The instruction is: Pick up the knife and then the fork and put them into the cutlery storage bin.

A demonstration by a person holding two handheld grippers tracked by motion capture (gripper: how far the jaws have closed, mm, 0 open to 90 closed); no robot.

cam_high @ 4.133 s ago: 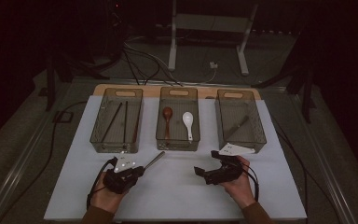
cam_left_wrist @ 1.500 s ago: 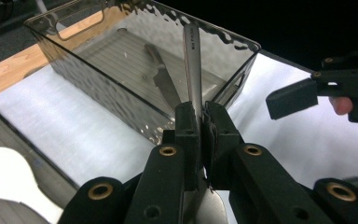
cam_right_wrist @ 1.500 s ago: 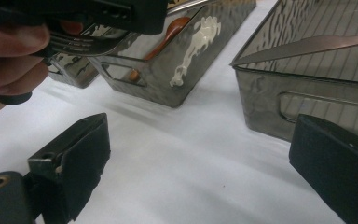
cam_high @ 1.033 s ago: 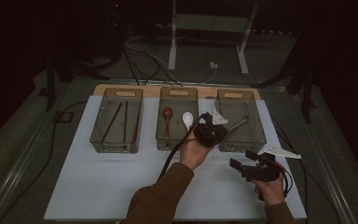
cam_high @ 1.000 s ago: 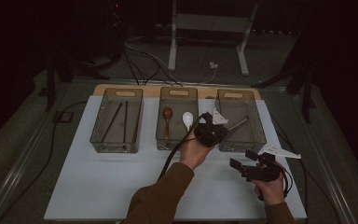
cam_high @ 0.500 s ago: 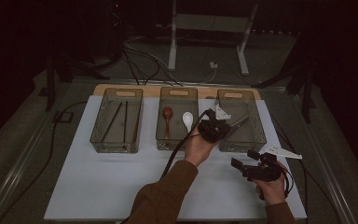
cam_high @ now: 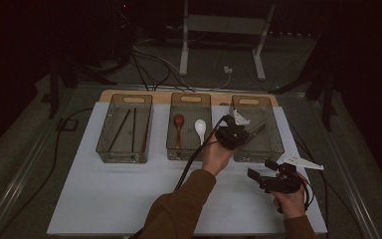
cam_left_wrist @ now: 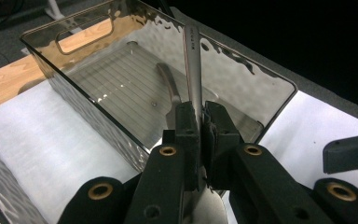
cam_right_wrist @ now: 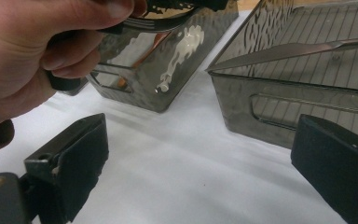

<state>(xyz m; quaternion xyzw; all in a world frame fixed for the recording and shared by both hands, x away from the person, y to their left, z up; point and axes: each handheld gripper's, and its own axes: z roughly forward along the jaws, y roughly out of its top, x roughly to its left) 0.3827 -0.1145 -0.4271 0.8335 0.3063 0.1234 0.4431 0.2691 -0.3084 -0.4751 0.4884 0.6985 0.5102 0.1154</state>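
- The left tongs are pinching a metal utensil partway along its shaft. Looks like a table knife to me, but the business end runs down behind the jaws, so I can't say for sure.
- In the left gripper view the utensil's long axis runs straight out from the jaws, pointing up and over the right bin. Its tip hangs above the bin's ribbed floor, not touching it.
- There's already another piece of cutlery lying on that floor. It sits roughly parallel to the held one, just to its left in that view.
- From the high view, the left hand has reached across to the near-left corner of the right bin, so that's the arm doing the work. The held utensil slants up-right over the bin.
- The right tongs are spread wide, holding nothing, hovering over the bare tabletop in front of the bin, a bit apart from it.
- My guess: the next move is a lower-and-release, and the trick is keeping the shaft lined up with the bin's length so it drops in flat beside the other piece instead of catching the near wall.
- The middle bin has a brown spoon and a white spoon; the left bin holds long dark sticks, maybe chopsticks.
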